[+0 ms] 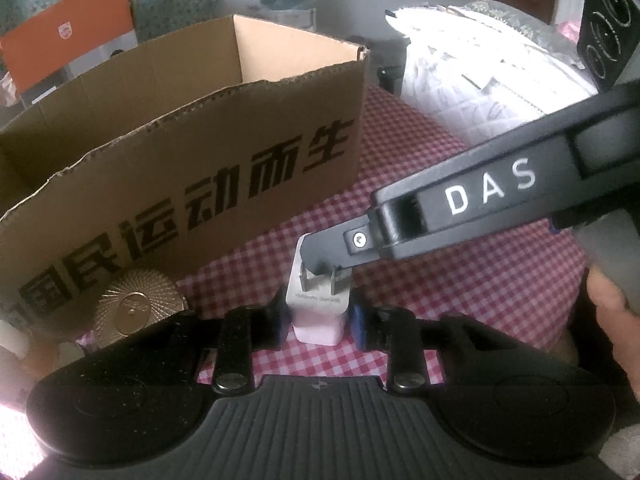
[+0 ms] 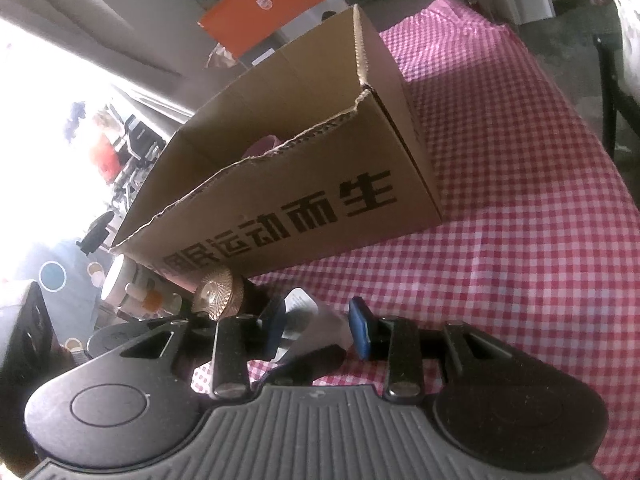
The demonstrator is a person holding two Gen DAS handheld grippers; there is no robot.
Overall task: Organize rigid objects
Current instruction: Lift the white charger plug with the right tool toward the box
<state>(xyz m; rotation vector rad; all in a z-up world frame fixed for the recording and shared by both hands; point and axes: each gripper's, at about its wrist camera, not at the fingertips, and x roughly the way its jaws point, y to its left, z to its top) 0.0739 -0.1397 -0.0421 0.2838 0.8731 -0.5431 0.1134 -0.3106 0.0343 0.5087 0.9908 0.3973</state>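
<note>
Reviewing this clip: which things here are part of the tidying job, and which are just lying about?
Part of the job:
- white plug adapter, clamped in the left gripper
- right gripper, open
- brown printed cardboard box
- gold ribbed round lid, likely next

Lying about:
- orange carton
- red-checked tablecloth
- white quilted bedding
</note>
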